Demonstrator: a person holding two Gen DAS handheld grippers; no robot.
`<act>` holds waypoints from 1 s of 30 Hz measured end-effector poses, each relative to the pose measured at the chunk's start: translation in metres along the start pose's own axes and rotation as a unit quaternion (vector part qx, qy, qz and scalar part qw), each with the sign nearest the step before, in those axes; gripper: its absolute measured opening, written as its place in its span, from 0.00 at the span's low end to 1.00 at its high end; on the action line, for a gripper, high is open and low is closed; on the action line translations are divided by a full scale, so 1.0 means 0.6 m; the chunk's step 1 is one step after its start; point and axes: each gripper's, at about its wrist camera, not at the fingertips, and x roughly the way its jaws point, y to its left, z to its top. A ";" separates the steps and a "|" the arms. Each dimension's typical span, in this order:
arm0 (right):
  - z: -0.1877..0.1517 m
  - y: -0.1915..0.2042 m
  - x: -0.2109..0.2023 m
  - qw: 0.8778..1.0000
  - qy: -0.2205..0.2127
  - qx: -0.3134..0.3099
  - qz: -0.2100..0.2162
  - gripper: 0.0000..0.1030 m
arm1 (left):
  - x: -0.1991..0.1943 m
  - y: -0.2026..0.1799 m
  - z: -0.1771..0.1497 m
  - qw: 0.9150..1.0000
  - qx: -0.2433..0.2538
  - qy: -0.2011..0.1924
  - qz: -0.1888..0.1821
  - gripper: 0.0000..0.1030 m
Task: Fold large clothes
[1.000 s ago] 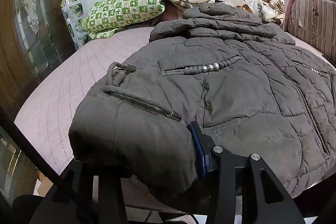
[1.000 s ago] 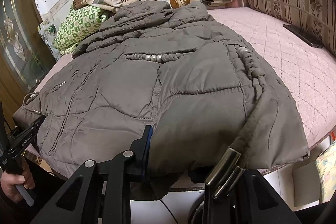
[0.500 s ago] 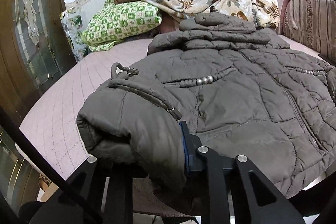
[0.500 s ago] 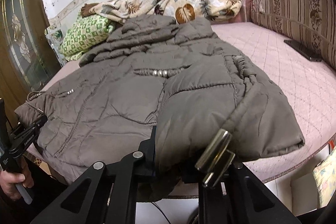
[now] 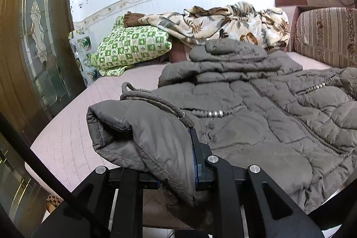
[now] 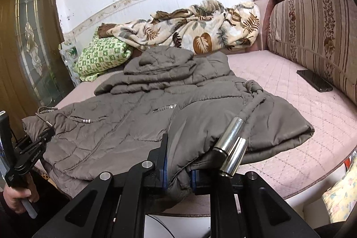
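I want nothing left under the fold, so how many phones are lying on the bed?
1. A flat black phone lies on the pink quilted bed cover, beside the striped cushion, clear of the grey-brown padded jacket. Others may be hidden underneath.

A grey-brown quilted puffer jacket [image 6: 125,126] lies front-up across the pink quilted bed [image 6: 279,86], hood [image 6: 165,59] bunched at the far end. Its near hem corners are raised off the bed. A braided drawcord with a shiny metal tip [image 6: 232,148] drapes over the right corner.
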 end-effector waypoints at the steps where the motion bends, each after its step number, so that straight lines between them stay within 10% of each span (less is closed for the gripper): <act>1: 0.003 0.001 -0.007 1.000 0.000 -0.003 0.002 0.15 | -0.006 0.003 0.002 1.000 -0.002 -0.003 0.000 0.18; 17: 0.085 0.036 -0.155 0.997 -0.061 -0.038 0.042 0.15 | -0.132 0.059 0.100 0.995 -0.044 -0.083 -0.018 0.18; 30: 0.220 0.035 -0.131 0.991 -0.113 -0.013 0.069 0.15 | -0.075 0.081 0.256 0.992 -0.078 -0.088 -0.042 0.19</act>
